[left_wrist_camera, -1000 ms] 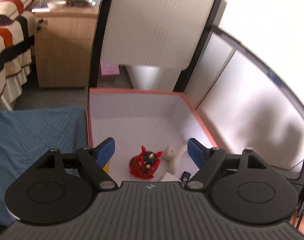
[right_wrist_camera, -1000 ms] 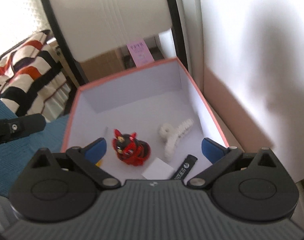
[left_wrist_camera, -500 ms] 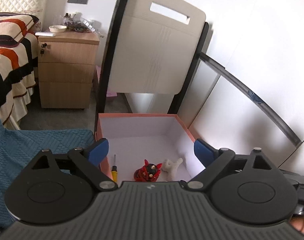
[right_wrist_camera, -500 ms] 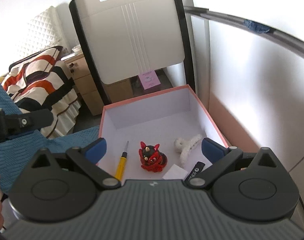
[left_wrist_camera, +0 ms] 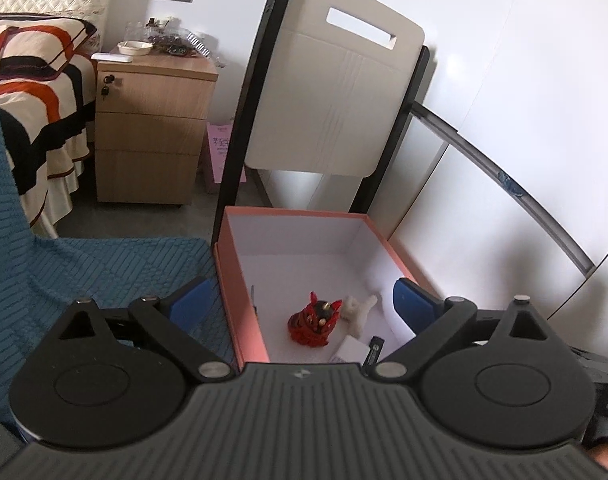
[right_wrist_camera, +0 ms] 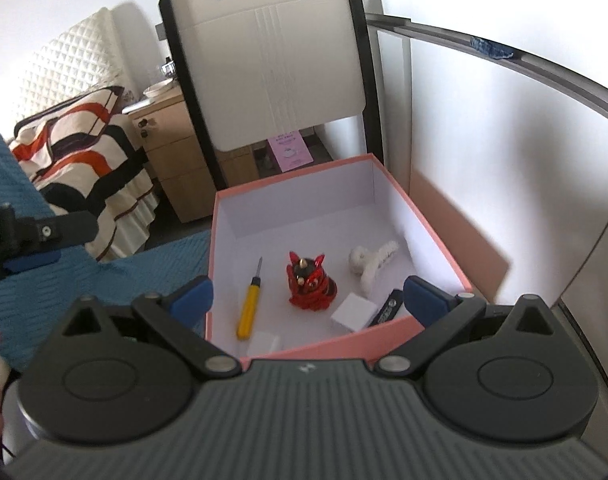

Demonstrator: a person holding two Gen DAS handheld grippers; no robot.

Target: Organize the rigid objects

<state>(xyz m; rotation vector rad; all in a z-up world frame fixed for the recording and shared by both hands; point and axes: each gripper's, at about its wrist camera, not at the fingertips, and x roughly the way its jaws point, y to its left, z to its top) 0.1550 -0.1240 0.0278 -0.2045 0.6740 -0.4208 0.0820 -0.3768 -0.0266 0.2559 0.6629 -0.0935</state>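
A pink box (right_wrist_camera: 224, 196) with a white inside sits on a blue quilted cloth. In it lie a red figurine (right_wrist_camera: 309, 282), a yellow screwdriver (right_wrist_camera: 250, 308), a white hair claw (right_wrist_camera: 369, 262), two white blocks (right_wrist_camera: 351, 312) and a black stick (right_wrist_camera: 387, 308). The box (left_wrist_camera: 240, 308) and the figurine (left_wrist_camera: 313, 320) also show in the left wrist view. My right gripper (right_wrist_camera: 307, 298) is open and empty, above the box's near wall. My left gripper (left_wrist_camera: 300, 300) is open and empty, above the box's left wall.
A white folding chair (left_wrist_camera: 335, 100) stands behind the box. White wall panels (right_wrist_camera: 503, 140) run along the right. A wooden nightstand (left_wrist_camera: 152, 132) and a striped bed (left_wrist_camera: 32, 92) are at the left. The blue cloth (left_wrist_camera: 84, 272) spreads left of the box.
Both grippers have pulled up and back from inside the box. More of the box, the chair and the room now shows. Both stay open and empty.
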